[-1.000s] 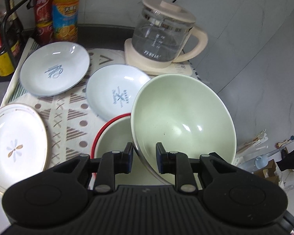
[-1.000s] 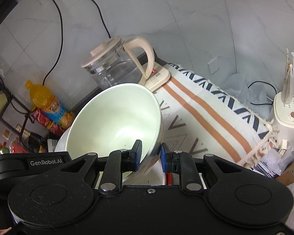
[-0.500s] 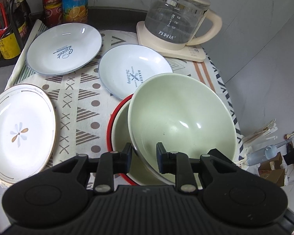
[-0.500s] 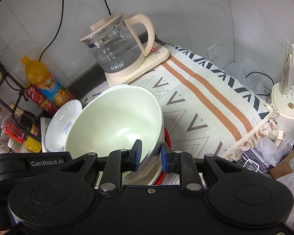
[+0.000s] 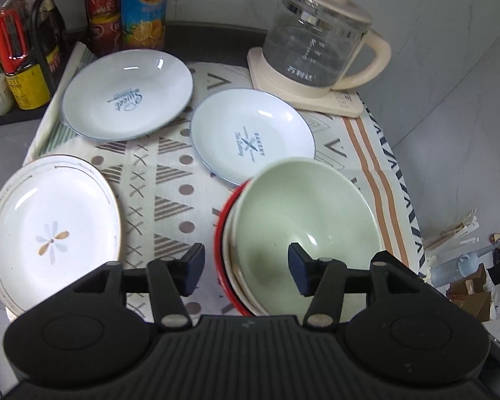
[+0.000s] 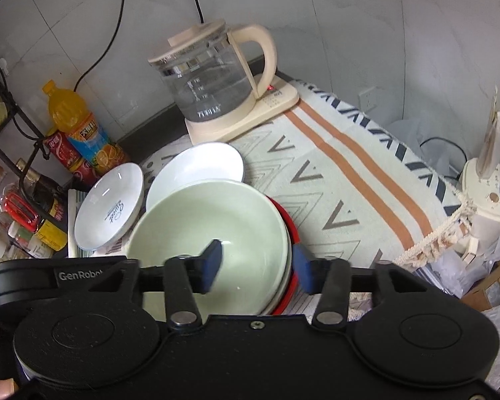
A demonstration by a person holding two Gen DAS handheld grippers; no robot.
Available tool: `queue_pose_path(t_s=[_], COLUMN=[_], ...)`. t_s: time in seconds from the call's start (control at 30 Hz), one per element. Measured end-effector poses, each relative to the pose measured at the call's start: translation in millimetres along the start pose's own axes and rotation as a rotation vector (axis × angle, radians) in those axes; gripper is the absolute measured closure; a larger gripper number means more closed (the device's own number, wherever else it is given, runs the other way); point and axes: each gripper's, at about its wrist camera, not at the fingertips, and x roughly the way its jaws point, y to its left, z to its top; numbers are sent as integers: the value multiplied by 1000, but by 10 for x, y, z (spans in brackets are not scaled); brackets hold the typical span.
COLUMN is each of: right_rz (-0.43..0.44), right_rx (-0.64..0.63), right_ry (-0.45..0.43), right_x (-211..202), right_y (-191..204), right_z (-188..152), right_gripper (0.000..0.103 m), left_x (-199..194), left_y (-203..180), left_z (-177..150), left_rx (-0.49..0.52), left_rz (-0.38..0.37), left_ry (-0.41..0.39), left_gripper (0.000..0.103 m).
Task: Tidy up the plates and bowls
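Note:
A pale green bowl (image 5: 303, 213) sits nested in a stack with a cream bowl and a red-rimmed bowl (image 5: 220, 233) on the patterned cloth; it also shows in the right wrist view (image 6: 216, 220). My left gripper (image 5: 246, 268) is open, its jaws straddling the stack's left rim. My right gripper (image 6: 256, 268) is open, its jaws straddling the stack's right rim. Two white plates with blue print (image 5: 126, 95) (image 5: 253, 136) lie behind the stack. A gold-rimmed flower plate (image 5: 50, 230) lies at the left.
A glass kettle (image 5: 316, 50) on its cream base stands at the back right. Bottles and cans (image 5: 143, 3) and a black rack (image 5: 43, 23) stand at the back left. The cloth's right edge (image 5: 413, 233) drops off the counter. A cream holder with sticks (image 6: 490, 186) stands at the right.
The green bowl came down from its tilted hold into the stack. Both grippers opened and let go of its rim.

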Motion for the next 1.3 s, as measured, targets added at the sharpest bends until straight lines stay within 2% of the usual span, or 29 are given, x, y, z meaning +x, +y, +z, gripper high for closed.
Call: queue_pose_path(t_s=[0.07, 0.17, 0.3, 0.47, 0.93, 1.07, 1.3], right_rz=[3, 17, 30, 44, 92, 111, 145], right_rx=[-3, -15, -35, -63, -127, -158, -208], right_ry=[-12, -27, -53, -72, -46, -32, -1], right_x=[-26, -62, -109, -116, -72, -29, 105], right_y=[46, 151, 314, 549, 1137, 1277, 1505], right_z=[9, 4, -20, -87, -321, -349, -386], right_gripper=[49, 36, 23, 15, 11, 11, 11], left_x=[-41, -126, -215, -316, -532, -597, -585], left_y=[70, 217, 446, 738, 1451, 1637, 1868], left_z=[9, 14, 34, 33, 16, 28, 88], left_rx=[-6, -36, -61, -85, -171, -214, -246], left_rz=[-2, 19, 32, 56, 108, 80, 105], left_ry=[-14, -47, -65, -77, -113, -137, -134], left_gripper=[43, 34, 27, 24, 24, 24, 24])
